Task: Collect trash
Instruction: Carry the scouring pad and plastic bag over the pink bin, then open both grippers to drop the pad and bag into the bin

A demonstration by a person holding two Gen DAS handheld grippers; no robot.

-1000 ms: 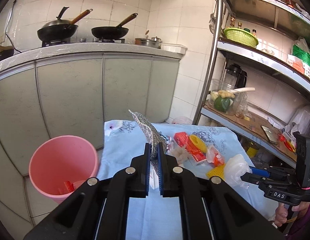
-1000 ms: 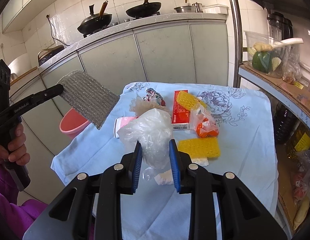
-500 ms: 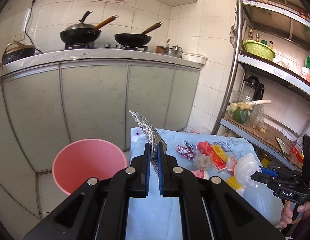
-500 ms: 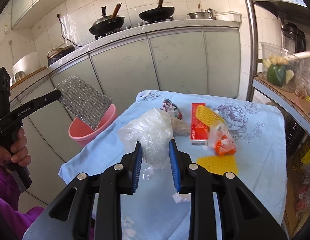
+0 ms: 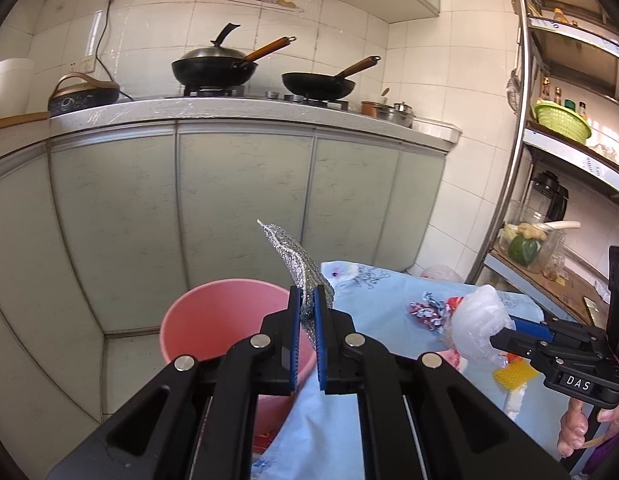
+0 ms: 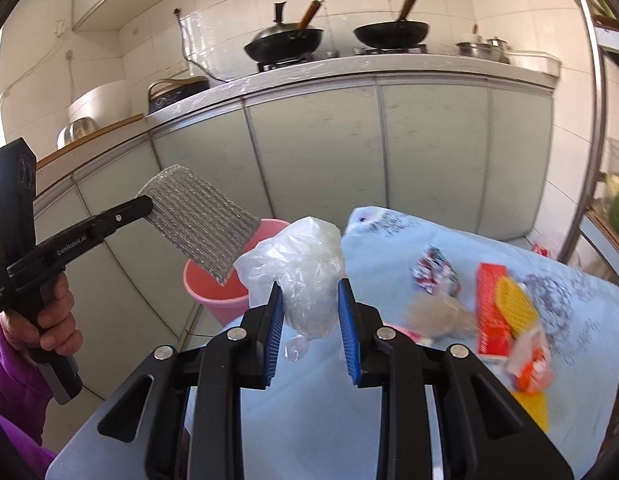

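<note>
My left gripper (image 5: pixel 305 300) is shut on a silver mesh scouring pad (image 5: pixel 297 260), held upright just above the near rim of the pink bucket (image 5: pixel 221 320). In the right wrist view the pad (image 6: pixel 197 224) hangs over the bucket (image 6: pixel 217 284). My right gripper (image 6: pixel 311 292) is shut on a crumpled clear plastic bag (image 6: pixel 305 268), held above the table's left edge near the bucket; it shows in the left wrist view (image 5: pixel 481 328) too. More trash lies on the blue tablecloth (image 6: pixel 389 240): a red box (image 6: pixel 489 312), yellow foam nets (image 6: pixel 513 300), crumpled wrappers (image 6: pixel 433 272).
Pale green cabinets (image 5: pixel 245 220) under a counter with two woks (image 5: pixel 213 68) stand behind the bucket. A metal shelf rack (image 5: pixel 549 160) with jars and a basket stands right of the table.
Both grippers moved left toward the bucket with their loads. The pad now sits over the bucket's rim and the bag has come to the table's left edge.
</note>
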